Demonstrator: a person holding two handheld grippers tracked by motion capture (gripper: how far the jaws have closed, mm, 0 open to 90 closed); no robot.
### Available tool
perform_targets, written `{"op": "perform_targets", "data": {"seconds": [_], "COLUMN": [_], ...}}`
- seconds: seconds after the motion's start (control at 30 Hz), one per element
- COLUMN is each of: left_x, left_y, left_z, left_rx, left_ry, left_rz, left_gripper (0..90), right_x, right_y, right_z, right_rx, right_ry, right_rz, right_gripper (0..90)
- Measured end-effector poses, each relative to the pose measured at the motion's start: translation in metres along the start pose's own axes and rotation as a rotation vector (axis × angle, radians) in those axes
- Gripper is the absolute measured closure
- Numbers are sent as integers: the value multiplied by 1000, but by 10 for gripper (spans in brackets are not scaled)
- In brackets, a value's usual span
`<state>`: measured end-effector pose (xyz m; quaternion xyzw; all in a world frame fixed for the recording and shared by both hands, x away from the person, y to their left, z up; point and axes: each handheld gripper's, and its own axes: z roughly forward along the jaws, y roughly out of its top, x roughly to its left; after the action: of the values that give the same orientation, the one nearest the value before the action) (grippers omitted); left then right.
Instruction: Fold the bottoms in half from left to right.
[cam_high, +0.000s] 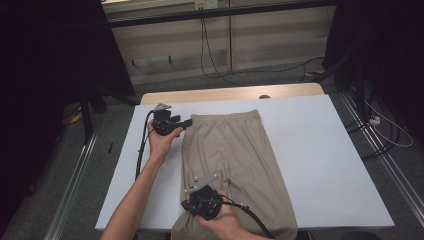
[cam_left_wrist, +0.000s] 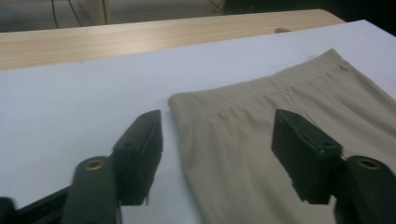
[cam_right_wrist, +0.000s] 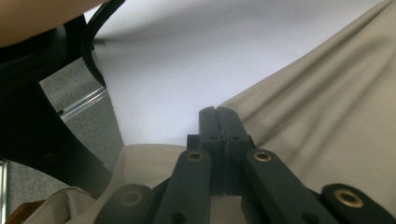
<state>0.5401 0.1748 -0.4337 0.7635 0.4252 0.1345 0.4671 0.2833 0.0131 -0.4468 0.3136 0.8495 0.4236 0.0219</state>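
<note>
1. Nearest the camera, at the bottom centre of the high view, the right gripper is seen with jaws pressed together on the left edge of the beige trousers.
2. Up left, the left gripper is held with jaws apart, astride the waistband corner, not yet clamped.
3. A fold seems begun; closing on that corner is called for next.
4. Bare table at right leaves room.

A white table top lay beneath both tongs, its wooden edge beyond them. Grey floor with metal rails flanked it. Farther off stood a pale wall panel, cables, and dark, perhaps curtained, sides.
</note>
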Motion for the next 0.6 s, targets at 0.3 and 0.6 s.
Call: {"op": "perform_targets", "data": {"seconds": [0.3, 0.6], "left_x": [18, 18], "left_y": [5, 5], "left_z": [36, 55], "left_rx": [74, 120], "left_ry": [32, 27], "left_rz": [-70, -60], "left_gripper": [647, 702], "right_x": [1, -1], "right_y": [-5, -9], "right_z": [-12, -10], "right_rx": [-11, -6], "right_ry": [2, 5], "right_rz": [-37, -35], "right_gripper": [900, 900]}}
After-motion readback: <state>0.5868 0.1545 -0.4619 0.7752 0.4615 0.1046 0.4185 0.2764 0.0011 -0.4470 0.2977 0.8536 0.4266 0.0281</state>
